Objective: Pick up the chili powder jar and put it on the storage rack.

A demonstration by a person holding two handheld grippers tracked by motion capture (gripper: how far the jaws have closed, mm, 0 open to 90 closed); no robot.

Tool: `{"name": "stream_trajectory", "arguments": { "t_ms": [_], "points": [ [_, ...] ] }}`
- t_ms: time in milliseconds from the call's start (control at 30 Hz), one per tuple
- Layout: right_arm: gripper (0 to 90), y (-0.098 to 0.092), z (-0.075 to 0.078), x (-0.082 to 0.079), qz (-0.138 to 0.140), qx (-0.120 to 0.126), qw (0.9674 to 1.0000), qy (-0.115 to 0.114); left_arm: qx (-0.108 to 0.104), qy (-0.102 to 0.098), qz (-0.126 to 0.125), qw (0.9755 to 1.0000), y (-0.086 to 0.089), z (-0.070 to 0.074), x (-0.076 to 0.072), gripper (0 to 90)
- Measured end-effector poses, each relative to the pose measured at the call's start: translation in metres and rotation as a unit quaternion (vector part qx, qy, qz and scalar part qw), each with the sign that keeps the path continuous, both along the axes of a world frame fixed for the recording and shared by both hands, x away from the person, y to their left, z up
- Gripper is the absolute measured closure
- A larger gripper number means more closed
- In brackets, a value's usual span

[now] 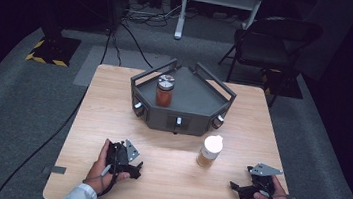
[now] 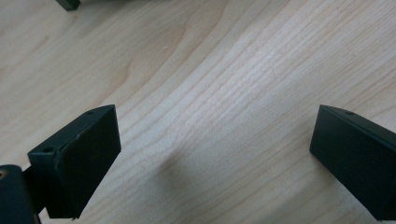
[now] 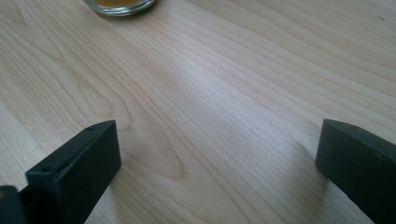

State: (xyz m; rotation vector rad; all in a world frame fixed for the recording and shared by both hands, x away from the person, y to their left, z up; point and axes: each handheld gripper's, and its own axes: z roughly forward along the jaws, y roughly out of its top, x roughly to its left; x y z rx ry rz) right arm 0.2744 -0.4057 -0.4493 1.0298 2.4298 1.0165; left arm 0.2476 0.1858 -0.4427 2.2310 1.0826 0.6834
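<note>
The jaws of both grippers stand wide apart with nothing between them. The left gripper [image 1: 132, 167] and the right gripper [image 1: 241, 189] rest on the desk [image 1: 170, 179]. The white-capped jar [image 1: 209, 151] stands between them, nearer the right one, in front of the grey tray [image 1: 199, 99].

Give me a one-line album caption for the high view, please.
Both open grippers, left gripper and right gripper, rest near a white-capped jar.
</note>
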Motion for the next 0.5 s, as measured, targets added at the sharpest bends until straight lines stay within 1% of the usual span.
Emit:
{"name": "stream_trajectory", "arguments": {
  "t_ms": [67, 133, 200, 267, 300, 333, 400, 500],
  "points": [
    [0.0, 0.000, 0.000, 0.000, 0.000, 0.000, 1.0000, 0.000, -0.017, 0.012, 0.001, 0.9998, 0.008, 0.000, 0.003, 0.9],
    [0.0, 0.000, 0.000, 0.000, 0.000, 0.000, 1.0000, 0.000, -0.040, 0.023, 0.004, 0.9989, 0.017, -0.002, 0.007, 0.8],
    [0.0, 0.000, 0.000, 0.000, 0.000, 0.000, 1.0000, 0.000, -0.054, 0.030, 0.002, 0.9981, 0.024, -0.004, 0.010, 0.8],
    [0.0, 0.000, 0.000, 0.000, 0.000, 0.000, 1.0000, 0.000, -0.072, 0.039, 0.003, 0.9967, 0.031, -0.007, 0.013, 0.6],
    [0.0, 0.000, 0.000, 0.000, 0.000, 0.000, 1.0000, 0.000, -0.084, 0.052, 0.002, 0.9952, 0.036, -0.007, 0.017, 0.6],
    [0.0, 0.000, 0.000, 0.000, 0.000, 0.000, 1.0000, 0.000, -0.088, 0.059, -0.005, 0.9944, 0.040, -0.006, 0.020, 0.6],
    [0.0, 0.000, 0.000, 0.000, 0.000, 0.000, 1.0000, 0.000, -0.085, 0.060, -0.016, 0.9944, 0.044, -0.006, 0.022, 0.0],
    [0.0, 0.000, 0.000, 0.000, 0.000, 0.000, 1.0000, 0.000, -0.086, 0.060, -0.017, 0.9943, 0.044, -0.006, 0.022, 0.0]
  ]
}}
